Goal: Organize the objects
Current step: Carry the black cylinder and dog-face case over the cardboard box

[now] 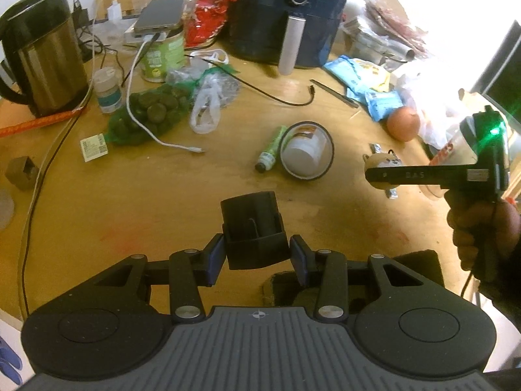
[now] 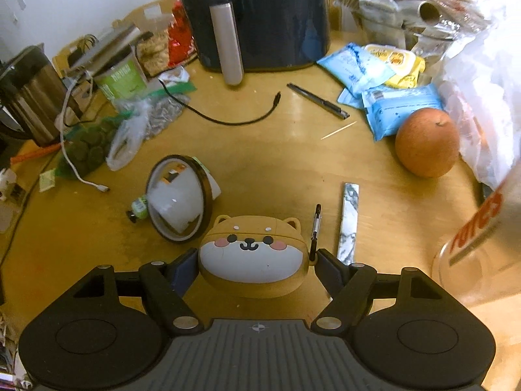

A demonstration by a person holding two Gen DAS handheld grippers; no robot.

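Note:
My left gripper [image 1: 257,255] is shut on a small black open-topped box [image 1: 255,233] and holds it above the wooden table [image 1: 130,195]. My right gripper [image 2: 257,265] is shut on a tan and white dog-face earbud case [image 2: 254,255] with a black clip at its right side; in the left wrist view this gripper [image 1: 379,176] shows at the right, held by a hand, with the case [image 1: 381,161] between its fingers. A white jar inside a black ring [image 1: 306,151] [image 2: 179,200] lies on its side mid-table, a small green bottle [image 1: 270,153] beside it.
A dark air fryer [image 1: 289,16] stands at the back, a steel kettle [image 1: 39,52] at the far left. An orange fruit [image 2: 426,143], blue snack packets [image 2: 400,107], a pen [image 2: 317,101], a marbled stick [image 2: 348,223], a black cable [image 2: 228,117], a bag of green fruit [image 1: 149,114] and plastic bags lie around.

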